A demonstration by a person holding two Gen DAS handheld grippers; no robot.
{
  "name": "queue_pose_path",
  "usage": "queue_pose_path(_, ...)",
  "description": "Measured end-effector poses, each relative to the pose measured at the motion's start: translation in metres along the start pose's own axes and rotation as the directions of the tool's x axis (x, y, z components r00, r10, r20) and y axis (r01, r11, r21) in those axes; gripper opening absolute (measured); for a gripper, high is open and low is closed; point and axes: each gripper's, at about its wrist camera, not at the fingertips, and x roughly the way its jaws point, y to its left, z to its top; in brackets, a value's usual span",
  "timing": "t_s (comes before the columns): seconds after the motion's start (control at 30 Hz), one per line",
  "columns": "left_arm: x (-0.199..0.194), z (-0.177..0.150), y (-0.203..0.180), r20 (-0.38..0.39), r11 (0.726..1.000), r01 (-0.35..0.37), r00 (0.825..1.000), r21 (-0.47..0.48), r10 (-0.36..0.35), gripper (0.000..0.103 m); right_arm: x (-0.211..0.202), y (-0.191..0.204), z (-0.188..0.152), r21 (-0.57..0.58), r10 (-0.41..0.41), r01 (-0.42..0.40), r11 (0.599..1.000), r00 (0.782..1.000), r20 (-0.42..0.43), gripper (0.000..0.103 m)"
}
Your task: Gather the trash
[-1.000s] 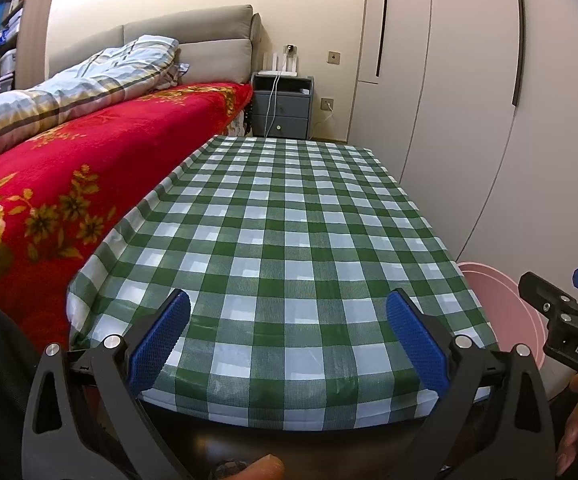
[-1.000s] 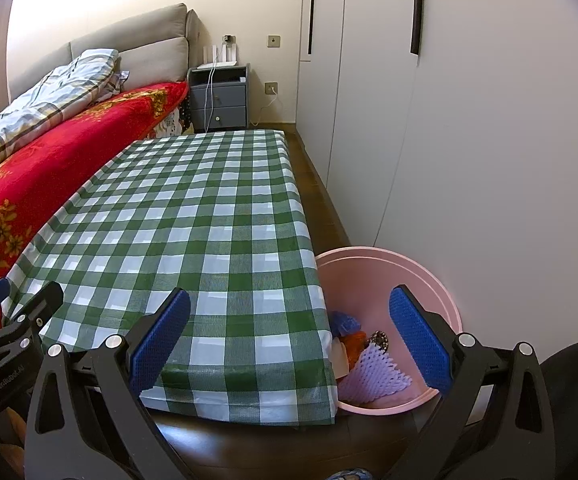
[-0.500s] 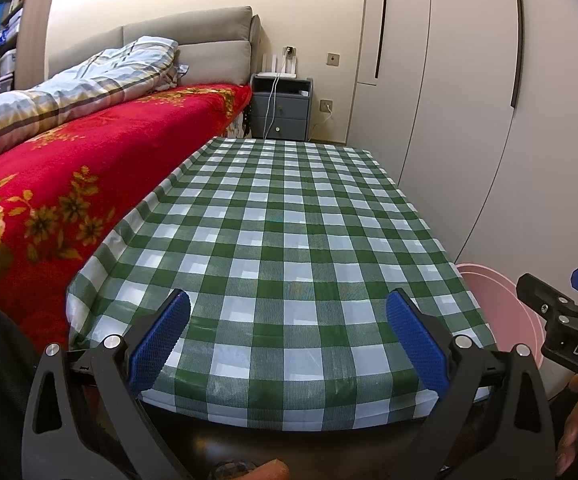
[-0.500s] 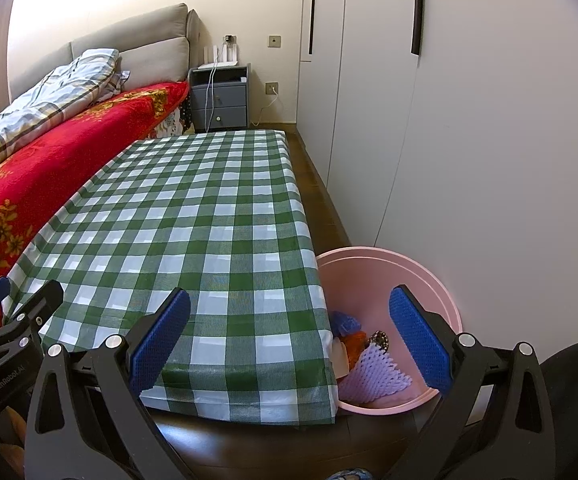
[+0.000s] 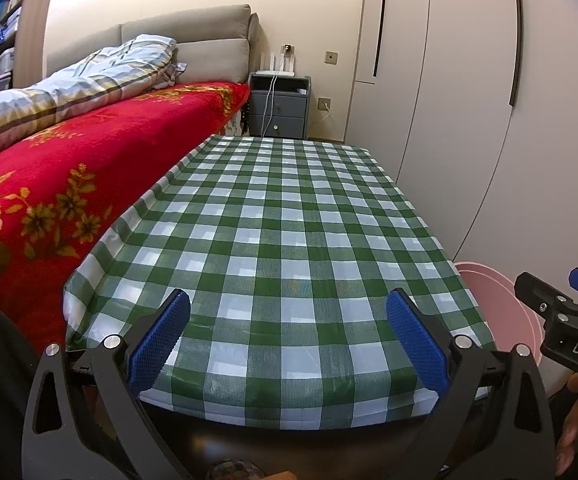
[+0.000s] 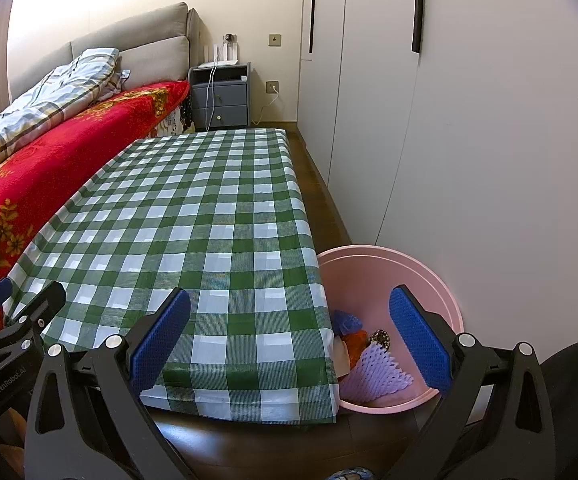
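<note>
- Left gripper (image 5: 287,334): fingers wide apart, nothing held, over near edge of counter (image 5: 289,220).
- Right gripper (image 6: 289,336): fingers apart, nothing held.
- Trash (image 6: 373,364) in pink bucket (image 6: 429,276), on floor just beside counter's right corner.

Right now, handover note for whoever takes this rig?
Left gripper: open, holding nothing, at the near edge of the green-and-white checked tablecloth.
Right gripper: open, holding nothing, over the table's near right corner.
Round pink plastic bin stands on the floor right of the table; purple foam net, orange and blue scraps lie inside.
No trash shows on the cloth.
Left: likely nothing; check outside these views.
</note>
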Motion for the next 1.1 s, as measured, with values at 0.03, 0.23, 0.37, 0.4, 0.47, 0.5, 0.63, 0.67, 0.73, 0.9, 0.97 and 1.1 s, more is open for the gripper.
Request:
queue_pose_path(0.03, -0.0003, 0.0003, 0.0006, 0.000, 1.000, 0.000, 1.000, 0.000, 0.000, 0.095, 0.0000, 0.0002, -0.0001, 0.000, 0.000, 0.000, 1.000, 1.000, 0.000, 0.098)
queue_pose_path(0.23, -0.0011, -0.0003, 0.0006, 0.000, 1.000, -0.001, 1.000, -0.001, 0.001, 0.095, 0.0000, 0.0002, -0.0001, 0.000, 0.000, 0.000, 1.000, 1.000, -0.001, 0.098)
queue_pose_path(0.37, -0.0007, -0.0007, 0.0001, -0.003, 1.000, -0.002, 1.000, -0.001, 0.002, 0.095, 0.0000, 0.0001, -0.0001, 0.001, 0.001, -0.001, 1.000, 1.000, -0.001, 0.098)
queue_pose_path(0.4, -0.0006, -0.0007, 0.0005, -0.005, 1.000, -0.002, 1.000, 0.001, 0.002, 0.095, 0.0002, 0.0000, 0.0000, 0.000, 0.001, -0.001, 1.000, 1.000, -0.002, 0.098)
queue_pose_path(0.47, -0.0004, -0.0009, 0.0009, -0.006, 1.000, -0.004, 1.000, 0.001, 0.004, 0.095, 0.0002, -0.0002, 0.0001, -0.001, 0.001, -0.001, 1.000, 1.000, -0.002, 0.098)
queue_pose_path(0.5, -0.0004, -0.0009, 0.0010, -0.006, 1.000, -0.005, 1.000, 0.002, 0.005, 0.095, 0.0001, -0.0002, 0.0001, -0.002, 0.001, -0.001, 1.000, 1.000, -0.002, 0.098)
queue_pose_path(0.63, 0.0007, -0.0018, -0.0002, -0.013, 1.000, -0.005, 1.000, 0.010, 0.005, 0.095, -0.0002, 0.0004, -0.0003, -0.002, 0.000, 0.000, 1.000, 1.000, -0.001, 0.098)
queue_pose_path(0.67, 0.0006, -0.0017, 0.0000, -0.013, 1.000, -0.005, 1.000, 0.010, 0.005, 0.095, -0.0002, 0.0004, -0.0003, -0.002, 0.000, 0.000, 1.000, 1.000, -0.001, 0.098)
queue_pose_path(0.73, 0.0005, -0.0020, -0.0004, -0.010, 1.000, -0.004, 1.000, 0.009, 0.004, 0.095, -0.0002, 0.0006, -0.0005, -0.003, 0.000, 0.000, 1.000, 1.000, -0.002, 0.098)
queue_pose_path(0.9, 0.0005, -0.0024, -0.0007, -0.011, 1.000, -0.003, 1.000, 0.008, 0.003, 0.095, 0.0000, 0.0001, -0.0002, -0.003, 0.001, -0.001, 1.000, 1.000, -0.002, 0.098)
queue_pose_path(0.97, 0.0004, -0.0025, -0.0003, -0.011, 1.000, -0.003, 1.000, 0.007, 0.003, 0.095, -0.0003, 0.0006, -0.0004, -0.003, 0.002, -0.002, 1.000, 1.000, -0.002, 0.098)
queue_pose_path(1.1, 0.0013, -0.0021, 0.0003, -0.018, 1.000, -0.011, 1.000, 0.006, 0.011, 0.095, -0.0001, 0.0005, -0.0004, -0.002, 0.001, -0.001, 1.000, 1.000, -0.002, 0.098)
